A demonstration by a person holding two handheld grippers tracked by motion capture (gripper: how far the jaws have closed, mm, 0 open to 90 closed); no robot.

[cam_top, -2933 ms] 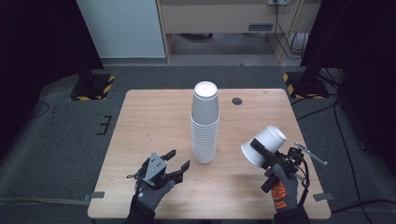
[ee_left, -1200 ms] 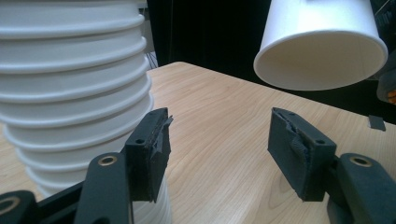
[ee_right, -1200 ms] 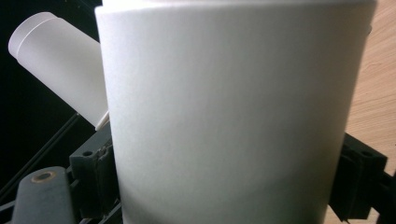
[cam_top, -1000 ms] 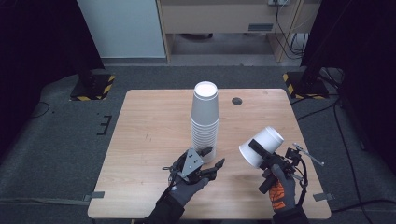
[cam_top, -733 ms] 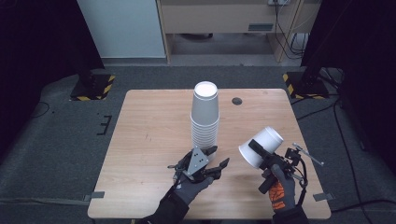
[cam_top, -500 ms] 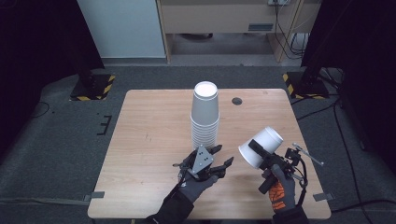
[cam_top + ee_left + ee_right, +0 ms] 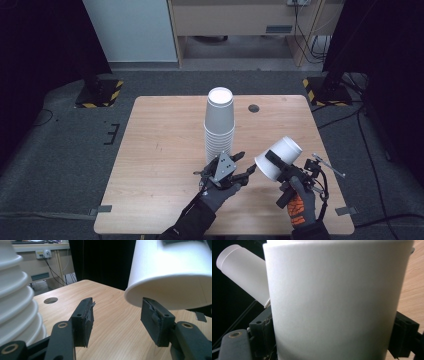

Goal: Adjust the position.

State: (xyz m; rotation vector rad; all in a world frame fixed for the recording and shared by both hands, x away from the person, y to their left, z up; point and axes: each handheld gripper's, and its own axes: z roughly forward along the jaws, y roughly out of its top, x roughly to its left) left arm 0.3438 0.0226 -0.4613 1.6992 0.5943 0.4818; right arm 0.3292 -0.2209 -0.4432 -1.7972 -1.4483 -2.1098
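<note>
A tall stack of white paper cups [image 7: 220, 125] stands upside down in the middle of the wooden table [image 7: 160, 145]; its ribbed rims fill the left edge [image 7: 15, 297] of the left gripper view. My right gripper [image 7: 276, 162] holds a single white cup [image 7: 280, 156] tilted in the air at the front right, with a jaw on each side of the cup's wall [image 7: 332, 305]. My left gripper [image 7: 244, 165] lies low between the stack's base and that cup. Its jaws have just been closing a little but stand open [image 7: 116, 311] with nothing between them. The cup's rim [image 7: 165, 297] hangs just above one jaw.
A small dark round hole [image 7: 254, 108] sits in the tabletop behind the stack. The table's right edge is close to the right hand. Yellow-and-black stand bases [image 7: 100, 92] rest on the floor beyond the far corners.
My left gripper has travelled from the front left to the right, ending beside the stack's base and under the held cup. The right gripper and its cup have stayed put.
</note>
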